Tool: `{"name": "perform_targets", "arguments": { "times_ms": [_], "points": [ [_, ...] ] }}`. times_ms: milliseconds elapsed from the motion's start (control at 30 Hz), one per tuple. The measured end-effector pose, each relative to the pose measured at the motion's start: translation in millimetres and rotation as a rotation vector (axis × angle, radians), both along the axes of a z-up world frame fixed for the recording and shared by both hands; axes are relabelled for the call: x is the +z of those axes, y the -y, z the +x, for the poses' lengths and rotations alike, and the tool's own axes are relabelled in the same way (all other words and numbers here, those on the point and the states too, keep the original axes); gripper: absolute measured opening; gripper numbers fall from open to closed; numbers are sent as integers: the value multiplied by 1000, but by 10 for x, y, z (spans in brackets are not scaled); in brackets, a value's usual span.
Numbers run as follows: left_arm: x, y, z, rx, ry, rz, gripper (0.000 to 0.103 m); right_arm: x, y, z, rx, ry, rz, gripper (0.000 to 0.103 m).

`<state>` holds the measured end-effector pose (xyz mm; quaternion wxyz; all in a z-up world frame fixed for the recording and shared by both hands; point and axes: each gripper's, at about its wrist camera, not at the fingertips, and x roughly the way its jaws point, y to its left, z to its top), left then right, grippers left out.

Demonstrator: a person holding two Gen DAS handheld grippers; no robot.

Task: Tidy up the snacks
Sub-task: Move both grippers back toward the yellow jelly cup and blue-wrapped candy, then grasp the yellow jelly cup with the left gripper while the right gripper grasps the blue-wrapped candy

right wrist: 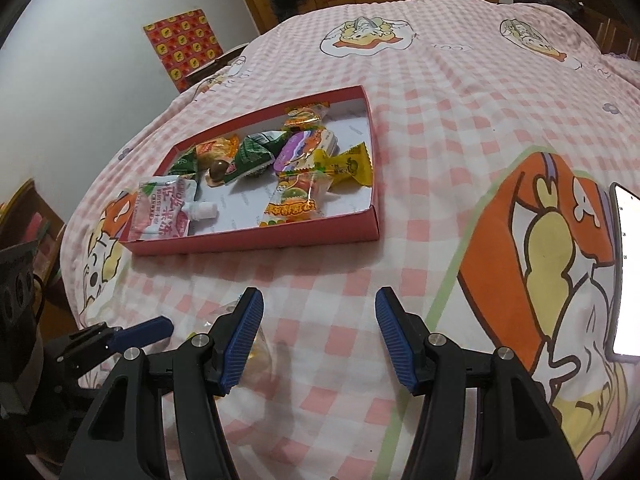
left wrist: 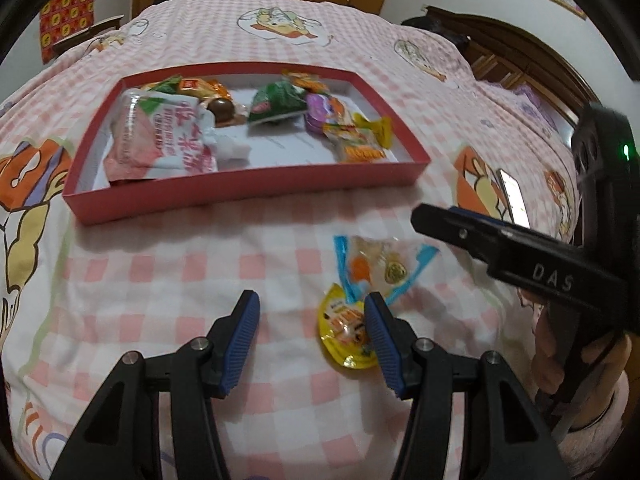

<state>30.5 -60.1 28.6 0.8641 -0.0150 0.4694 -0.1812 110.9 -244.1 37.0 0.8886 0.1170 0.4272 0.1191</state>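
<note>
Snacks mostly sorted: from the left wrist view we count a pink pouch [left wrist: 160, 140], green packets [left wrist: 276, 102], a purple cup [left wrist: 320, 114] and orange and yellow wrappers already inside the red box [left wrist: 248, 184], which sits on the bed [left wrist: 160, 264] ahead of us. Two items remain outside, on the checked cover: a clear wrapper with blue ends [left wrist: 380, 266] and, just nearer, a yellow jelly cup [left wrist: 346, 330]. Our left gripper [left wrist: 312, 344] has its jaws apart and empty; the right-hand pad touches or overlaps the yellow cup's edge, we cannot tell which. The right gripper [left wrist: 460, 230] reaches in from the right, above and beside the clear wrapper.

From the right wrist view, our right gripper [right wrist: 318, 340] also has jaws apart, nothing between them but bed cover. A clear wrapper [right wrist: 260, 350] peeks out behind the left-hand pad, mostly hidden. The box [right wrist: 256, 240] lies ahead and left, with free floor space near its front right corner. A lit phone [right wrist: 626, 272] lies at the far right. The left gripper's tip [right wrist: 136, 332] shows low left.

Our read: late in the task, step in hand is picking the last two loose items. Next move needs the left jaws shifted right to straddle the yellow cup, and the right jaws shifted left over the wrapper, before closing.
</note>
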Motion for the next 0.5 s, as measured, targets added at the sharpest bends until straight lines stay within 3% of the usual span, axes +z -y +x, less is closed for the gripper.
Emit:
{"name": "perform_targets", "arguments": {
  "times_ms": [133, 233, 400, 500],
  "points": [
    [-52, 88, -37, -27, 3, 18, 57, -3, -3, -5, -3, 2, -9, 60],
    [-85, 155, -58, -40, 23, 46, 49, -8, -2, -6, -1, 0, -4, 60],
    [-103, 221, -79, -72, 28, 37, 25, -21, -9, -3, 2, -3, 1, 60],
    [-95, 208, -73, -70, 29, 27, 25, -16, -17, -10, 6, -1, 2, 60]
  ]
}}
